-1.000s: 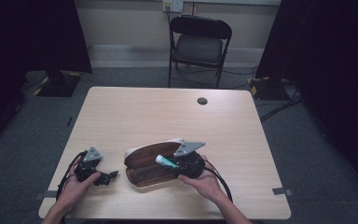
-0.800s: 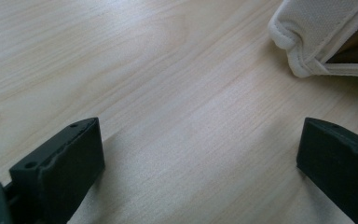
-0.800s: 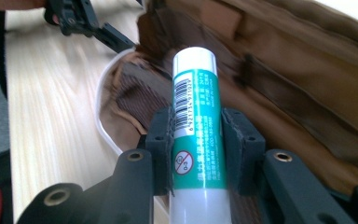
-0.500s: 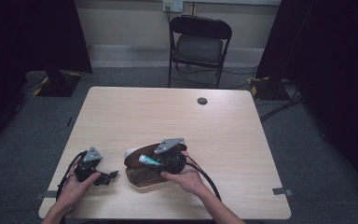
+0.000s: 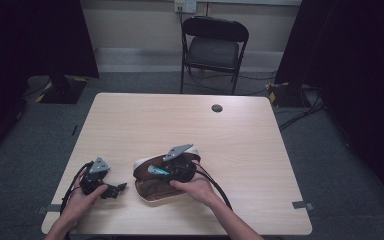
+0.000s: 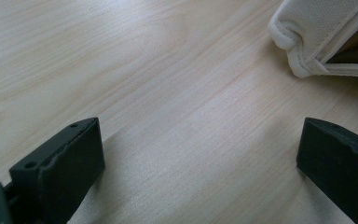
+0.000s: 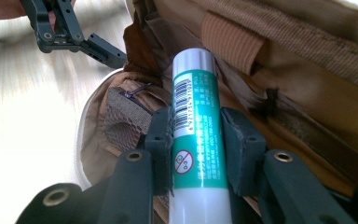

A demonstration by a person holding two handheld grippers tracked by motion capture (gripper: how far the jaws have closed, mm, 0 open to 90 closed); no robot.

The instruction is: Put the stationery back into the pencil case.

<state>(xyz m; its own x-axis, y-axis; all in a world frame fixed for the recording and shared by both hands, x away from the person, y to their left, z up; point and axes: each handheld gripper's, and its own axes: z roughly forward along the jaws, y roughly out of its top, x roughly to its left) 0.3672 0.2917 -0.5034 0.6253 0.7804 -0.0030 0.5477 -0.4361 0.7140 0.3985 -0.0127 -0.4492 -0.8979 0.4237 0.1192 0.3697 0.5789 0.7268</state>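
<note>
An open pencil case point(image 5: 155, 185), white outside and brown inside, lies near the table's front edge. My right gripper point(image 5: 161, 171) hovers over its open interior, shut on a green and white glue stick point(image 7: 196, 126) that points into the brown lining point(image 7: 307, 93). The glue stick point(image 5: 158, 170) shows teal from above. My left gripper point(image 5: 116, 190) rests on the table left of the case, open, with bare wood between its jaws. In the left gripper view the case's white corner point(image 6: 307, 42) lies ahead to the right.
The wooden table point(image 5: 180, 125) has a small round black cap point(image 5: 217, 108) at the back right. A black folding chair point(image 5: 214, 47) stands behind the table. Cables trail from both grippers toward the front edge.
My right gripper has carried the glue stick leftward, from the case's right end to over its open middle. The left gripper has stayed in place.
</note>
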